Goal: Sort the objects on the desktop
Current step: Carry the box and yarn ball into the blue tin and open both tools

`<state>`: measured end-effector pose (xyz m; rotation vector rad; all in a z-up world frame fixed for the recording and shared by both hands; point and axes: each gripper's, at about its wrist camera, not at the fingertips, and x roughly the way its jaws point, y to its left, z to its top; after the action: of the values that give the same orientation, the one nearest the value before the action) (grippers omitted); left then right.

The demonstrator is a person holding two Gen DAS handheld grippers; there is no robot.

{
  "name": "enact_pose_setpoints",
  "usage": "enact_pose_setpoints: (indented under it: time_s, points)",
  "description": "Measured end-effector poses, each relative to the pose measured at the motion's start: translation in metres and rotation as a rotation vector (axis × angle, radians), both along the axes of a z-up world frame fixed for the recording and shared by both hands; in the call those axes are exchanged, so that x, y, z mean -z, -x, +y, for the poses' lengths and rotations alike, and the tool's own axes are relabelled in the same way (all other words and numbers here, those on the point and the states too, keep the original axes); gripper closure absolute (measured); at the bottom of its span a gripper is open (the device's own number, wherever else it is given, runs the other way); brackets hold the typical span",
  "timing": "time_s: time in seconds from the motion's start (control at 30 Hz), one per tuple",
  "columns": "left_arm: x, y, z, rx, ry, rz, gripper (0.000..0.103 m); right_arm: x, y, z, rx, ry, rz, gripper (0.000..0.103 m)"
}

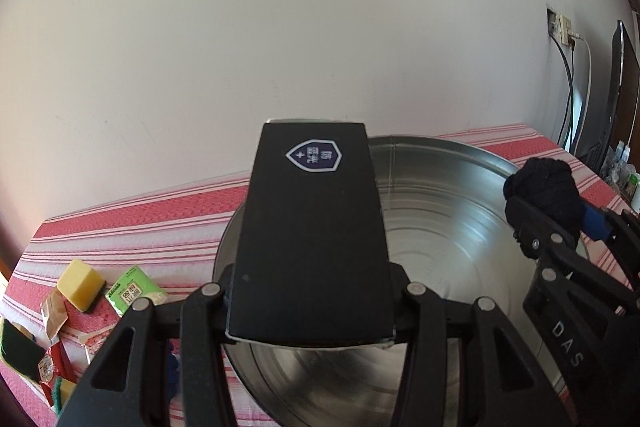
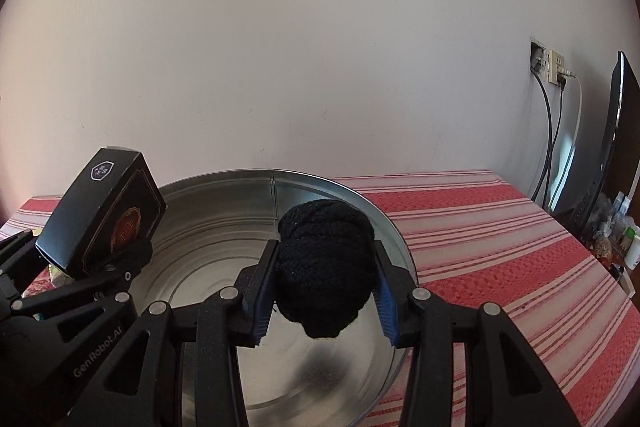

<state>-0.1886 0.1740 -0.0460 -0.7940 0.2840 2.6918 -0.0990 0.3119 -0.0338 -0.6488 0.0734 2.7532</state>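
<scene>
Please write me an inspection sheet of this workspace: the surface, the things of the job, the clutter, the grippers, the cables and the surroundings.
Surface: table under a red-and-white striped cloth.
Job's things: metal basin, nothing seen inside; black box and black knitted bundle held above it.
Clutter: yellow sponge, green packet, wrappers on the cloth, left of the basin.
Grippers: left gripper shut on the box; right gripper shut on the bundle.
Cables: several hang from a wall socket.
Surroundings: plain wall; dark monitor at the right edge.
</scene>
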Motion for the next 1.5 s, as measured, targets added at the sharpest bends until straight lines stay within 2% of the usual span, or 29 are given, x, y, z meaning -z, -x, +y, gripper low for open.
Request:
enact_pose_setpoints:
  time_s: [0.13, 0.17, 0.2, 0.23, 0.27, 0.3, 0.37, 0.47, 0.53, 0.7, 0.93, 1.17, 1.43, 1.5]
  points:
    - [0.004, -0.005, 0.003, -0.011, 0.017, 0.02, 0.053, -0.003, -0.007, -0.005, 0.001, -0.009, 0.032, 0.054]
    - [0.003, -0.007, 0.002, -0.016, 0.013, 0.039, 0.051, -0.004, -0.01, -0.007, -0.001, -0.014, 0.048, 0.048]
    - [0.002, -0.01, 0.001, -0.022, 0.016, 0.059, 0.04, -0.005, -0.014, -0.009, 0.004, -0.026, 0.069, 0.037]
    - [0.002, -0.014, 0.002, -0.025, 0.026, 0.082, 0.032, -0.007, -0.019, -0.012, 0.015, -0.041, 0.091, 0.032]
    - [0.001, -0.018, 0.002, -0.027, 0.036, 0.099, 0.014, -0.009, -0.023, -0.014, 0.025, -0.056, 0.116, 0.025]
    - [0.0, -0.022, 0.003, -0.024, 0.035, 0.112, 0.0, -0.011, -0.028, -0.016, 0.032, -0.073, 0.143, 0.023]
    - [-0.004, -0.031, 0.0, -0.015, 0.016, 0.151, 0.001, -0.014, -0.036, -0.023, 0.048, -0.107, 0.183, 0.022]
    - [-0.008, -0.041, -0.002, -0.003, 0.001, 0.186, 0.001, -0.016, -0.039, -0.027, 0.082, -0.124, 0.18, 0.012]
    - [-0.009, -0.042, 0.0, -0.015, 0.004, 0.19, 0.001, -0.015, -0.038, -0.023, 0.101, -0.1, 0.161, 0.012]
    - [-0.007, -0.032, -0.011, -0.043, -0.015, 0.192, 0.001, -0.015, -0.05, -0.017, 0.139, -0.046, 0.19, 0.012]
    - [-0.001, -0.028, -0.023, -0.073, -0.036, 0.171, 0.001, -0.018, -0.063, -0.028, 0.158, -0.08, 0.206, 0.012]
    - [-0.001, -0.038, -0.031, -0.121, -0.076, 0.184, 0.001, -0.017, -0.063, -0.033, 0.123, -0.075, 0.195, 0.012]
    - [-0.007, -0.058, -0.078, -0.185, -0.179, 0.239, 0.001, -0.023, -0.078, -0.045, 0.074, -0.101, 0.288, 0.012]
    - [-0.009, -0.059, -0.084, -0.206, -0.181, 0.242, 0.001, -0.024, -0.078, -0.047, 0.067, -0.106, 0.29, 0.012]
